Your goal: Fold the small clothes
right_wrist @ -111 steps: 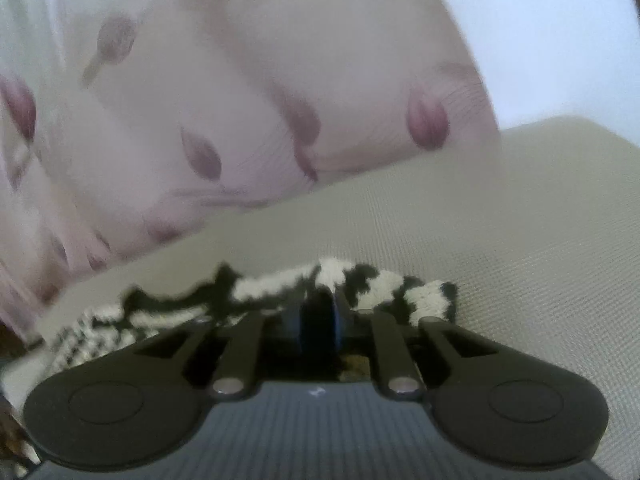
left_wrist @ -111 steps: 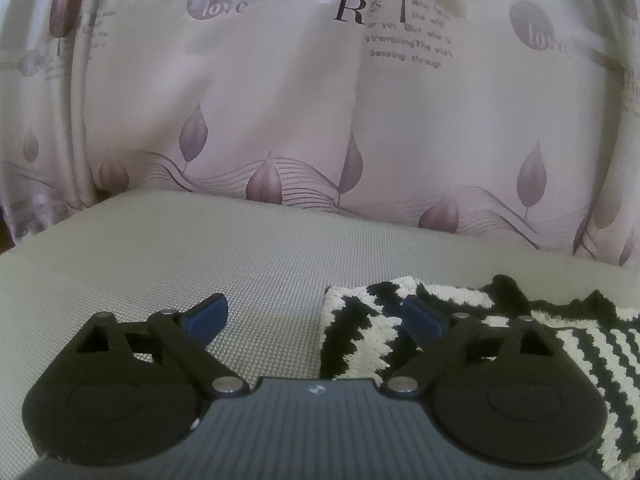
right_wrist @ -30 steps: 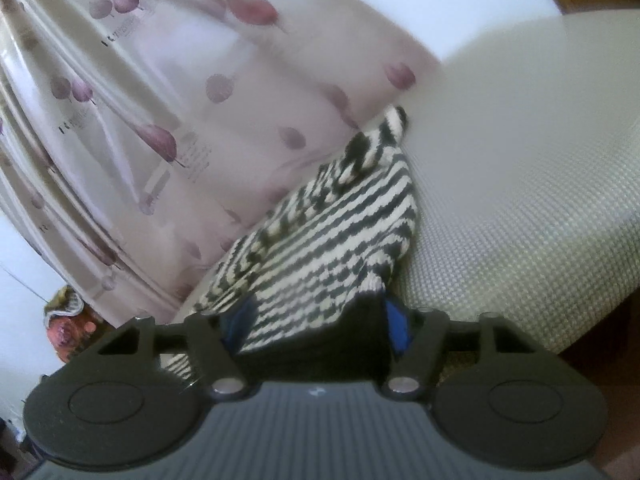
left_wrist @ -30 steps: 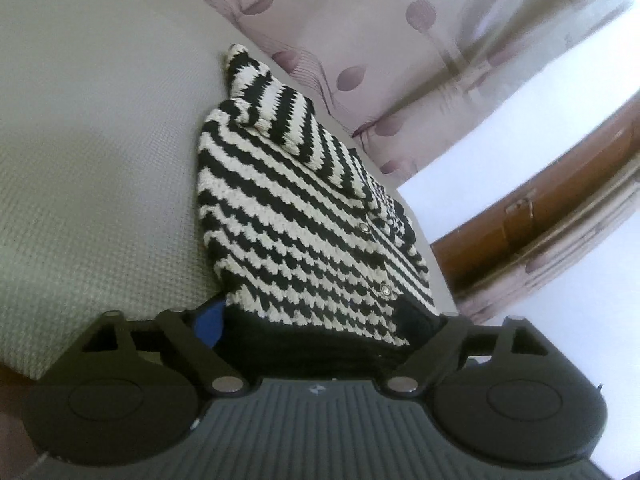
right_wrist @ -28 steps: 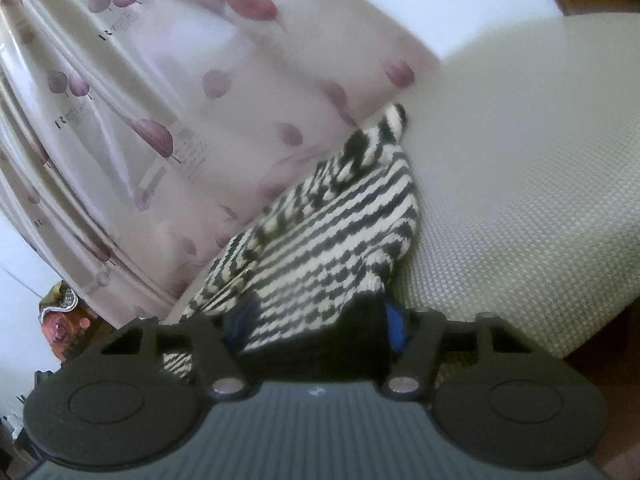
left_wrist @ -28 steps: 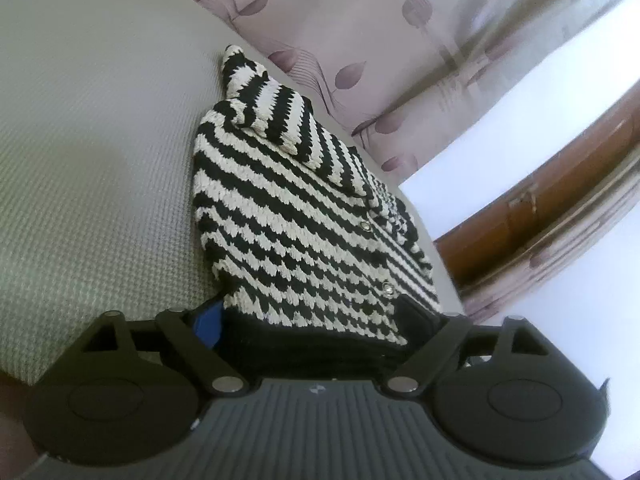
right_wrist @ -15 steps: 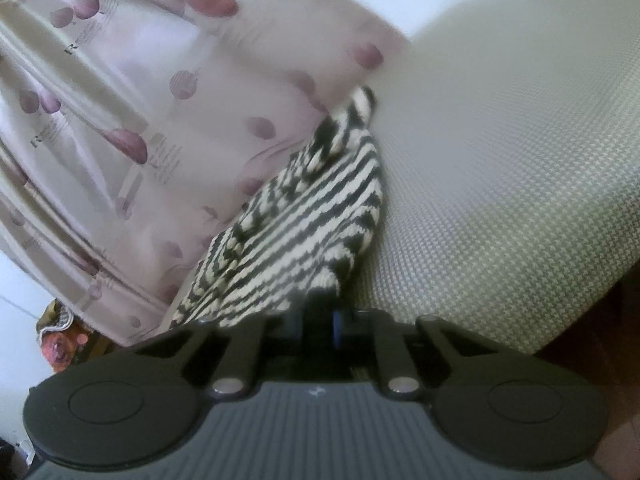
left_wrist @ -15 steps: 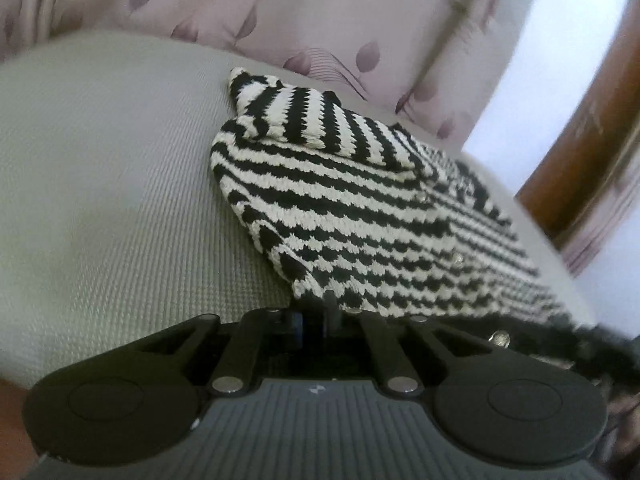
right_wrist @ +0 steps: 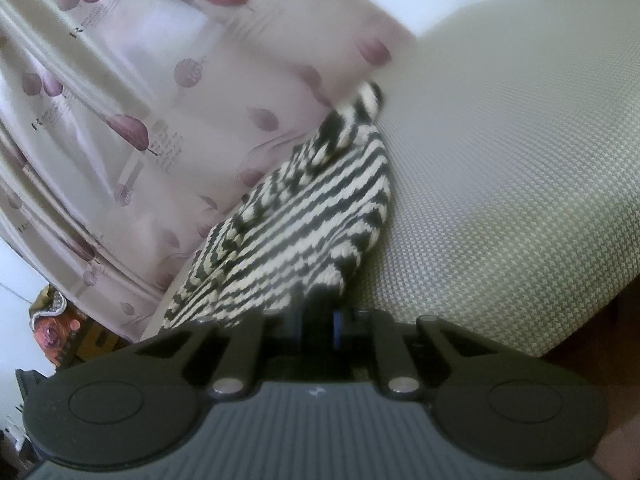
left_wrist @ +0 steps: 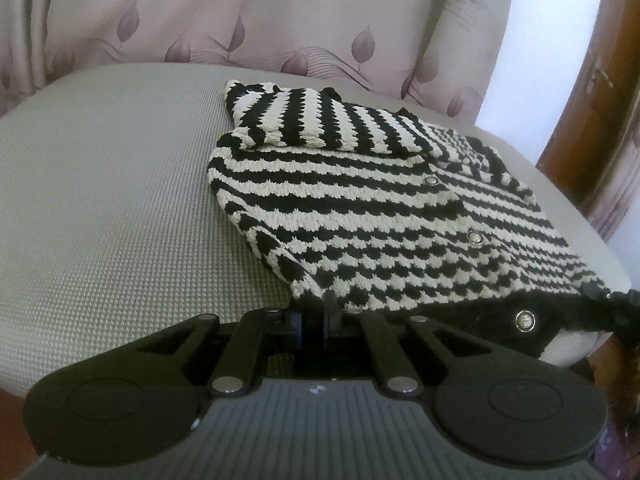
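Observation:
A small black-and-white striped knit cardigan [left_wrist: 380,216] with silver snap buttons lies on a grey woven cushion [left_wrist: 100,208], one sleeve folded across its top. My left gripper [left_wrist: 314,320] is shut on the black hem at the near left corner. In the right wrist view the cardigan [right_wrist: 304,224] stretches away towards the curtain. My right gripper [right_wrist: 318,320] is shut on the hem at its near corner, close to the cushion's front edge [right_wrist: 560,320].
A pink curtain [left_wrist: 280,12] with leaf prints hangs right behind the cushion. A brown wooden door frame [left_wrist: 600,100] stands at the right. Bags and clutter [right_wrist: 56,324] sit on the floor beyond the cushion's end.
Both grippers have closed on the cardigan's hem; a second ago both were open around it. The left gripper has swung to face the curtain more squarely, and the hem is lifted slightly.

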`<state>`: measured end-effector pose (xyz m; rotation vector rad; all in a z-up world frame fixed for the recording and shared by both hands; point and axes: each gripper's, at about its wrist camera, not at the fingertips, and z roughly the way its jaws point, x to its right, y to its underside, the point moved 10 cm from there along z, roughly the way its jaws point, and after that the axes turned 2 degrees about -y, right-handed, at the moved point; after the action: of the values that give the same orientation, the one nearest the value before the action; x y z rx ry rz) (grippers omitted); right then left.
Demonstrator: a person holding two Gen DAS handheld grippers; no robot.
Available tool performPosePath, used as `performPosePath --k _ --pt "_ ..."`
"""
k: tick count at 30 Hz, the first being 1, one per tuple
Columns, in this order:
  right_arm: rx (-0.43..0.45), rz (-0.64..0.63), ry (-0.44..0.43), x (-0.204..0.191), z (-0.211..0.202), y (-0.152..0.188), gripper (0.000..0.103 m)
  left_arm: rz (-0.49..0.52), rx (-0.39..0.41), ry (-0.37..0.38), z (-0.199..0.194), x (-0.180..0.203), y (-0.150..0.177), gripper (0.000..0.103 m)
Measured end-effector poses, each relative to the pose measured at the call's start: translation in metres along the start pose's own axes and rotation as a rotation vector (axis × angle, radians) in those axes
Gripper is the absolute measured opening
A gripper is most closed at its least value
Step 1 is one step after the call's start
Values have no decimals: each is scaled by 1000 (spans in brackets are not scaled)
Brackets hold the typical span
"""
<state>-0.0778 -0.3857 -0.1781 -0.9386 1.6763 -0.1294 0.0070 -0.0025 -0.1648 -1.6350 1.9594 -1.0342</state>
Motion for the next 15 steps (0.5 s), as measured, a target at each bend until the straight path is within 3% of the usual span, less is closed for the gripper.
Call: performPosePath --k 15 --pt "-24 -25 -11 -2 2 2 12 34 -8 -16 1 1 -1 10"
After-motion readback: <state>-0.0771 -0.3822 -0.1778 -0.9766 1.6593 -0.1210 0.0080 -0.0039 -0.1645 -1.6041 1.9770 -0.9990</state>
